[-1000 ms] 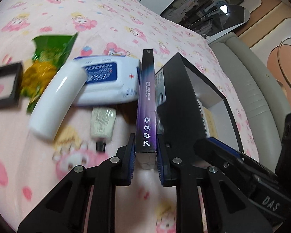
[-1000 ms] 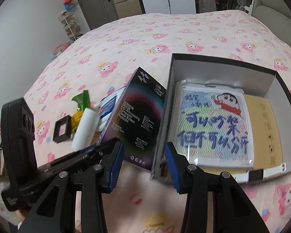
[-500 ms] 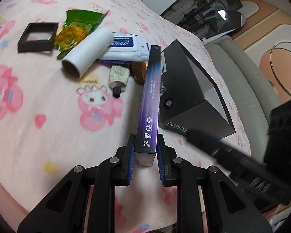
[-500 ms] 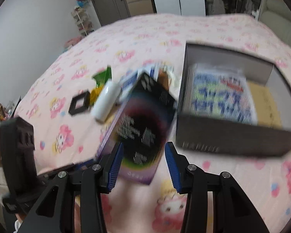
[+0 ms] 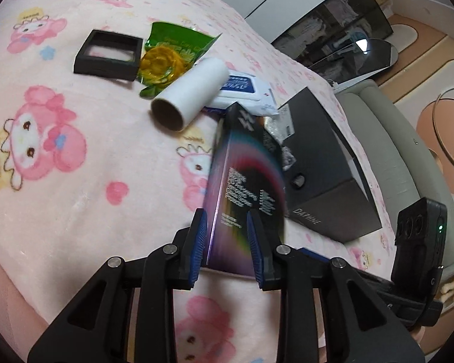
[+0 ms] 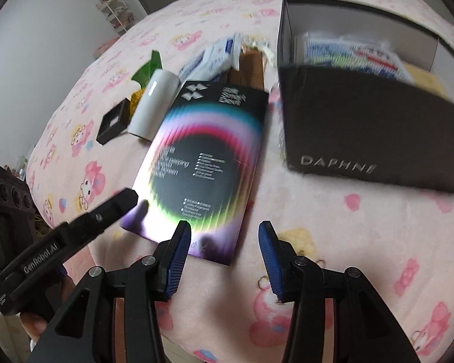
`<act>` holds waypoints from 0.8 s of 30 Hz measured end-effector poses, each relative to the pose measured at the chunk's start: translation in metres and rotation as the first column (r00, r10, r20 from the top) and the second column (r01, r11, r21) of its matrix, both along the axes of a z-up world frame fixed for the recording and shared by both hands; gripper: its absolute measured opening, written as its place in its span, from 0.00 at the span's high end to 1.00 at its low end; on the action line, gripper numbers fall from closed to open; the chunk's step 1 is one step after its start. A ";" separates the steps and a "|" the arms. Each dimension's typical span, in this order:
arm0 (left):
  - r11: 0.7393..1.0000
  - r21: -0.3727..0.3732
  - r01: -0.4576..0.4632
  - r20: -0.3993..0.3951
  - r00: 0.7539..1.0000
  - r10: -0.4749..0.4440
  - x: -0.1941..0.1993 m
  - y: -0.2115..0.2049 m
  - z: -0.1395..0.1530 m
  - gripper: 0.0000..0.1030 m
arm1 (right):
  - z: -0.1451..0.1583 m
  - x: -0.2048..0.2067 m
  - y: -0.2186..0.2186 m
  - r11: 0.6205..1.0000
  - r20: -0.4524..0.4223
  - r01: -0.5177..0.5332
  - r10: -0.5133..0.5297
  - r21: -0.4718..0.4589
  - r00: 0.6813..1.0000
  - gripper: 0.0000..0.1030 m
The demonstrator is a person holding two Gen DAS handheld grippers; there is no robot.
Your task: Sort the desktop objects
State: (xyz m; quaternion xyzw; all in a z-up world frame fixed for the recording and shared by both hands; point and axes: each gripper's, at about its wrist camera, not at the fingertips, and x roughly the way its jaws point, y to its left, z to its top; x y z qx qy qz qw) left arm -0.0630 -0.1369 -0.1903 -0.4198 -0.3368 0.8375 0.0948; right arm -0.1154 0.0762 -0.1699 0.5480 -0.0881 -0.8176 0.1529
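On the pink cartoon-print bed [image 5: 60, 199], the left wrist view runs from a black square frame [image 5: 109, 56] to a green snack packet [image 5: 172, 51], a white roll [image 5: 187, 93] with its open end toward the camera, and a blue-and-white wipes pack [image 5: 242, 89] behind it. Only this view shows the roll's hollow core and the frame's clear centre. Next comes the flat rainbow-printed box [image 5: 245, 187], tilted and blurred, between the fingers of the left tool [image 5: 228, 245]. Its jaws are opening and the pads stand slightly off the box's sides. To the right sits the black DAPHNE box [image 5: 326, 181], seen here only from outside.

The right wrist view shows the left tool [image 6: 84, 224] from the side at the far left, its tip at the rainbow box's [image 6: 208, 163] near corner, the box lying nearly flat on the bed. This view alone looks into the DAPHNE box [image 6: 363, 133], where a colourful printed sheet lies. The right tool [image 6: 225, 257] hovers with jaws parting, nothing between them.
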 end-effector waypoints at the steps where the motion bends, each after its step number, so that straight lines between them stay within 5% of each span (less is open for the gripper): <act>1: 1.000 0.004 0.006 0.009 1.000 -0.006 -0.003 0.000 -0.003 0.75 | -0.004 -0.001 -0.002 1.000 0.012 -0.003 0.003 -0.005 1.000 0.58; 11: 0.998 -0.053 0.015 0.036 0.999 -0.013 -0.007 0.007 -0.013 0.75 | -0.025 -0.018 -0.004 0.995 0.004 0.047 -0.046 -0.085 0.999 0.52; 24: 0.986 -0.094 0.137 0.083 0.988 -0.129 0.030 0.046 -0.005 0.74 | -0.018 0.017 0.016 0.995 0.031 0.051 -0.048 -0.084 0.998 0.61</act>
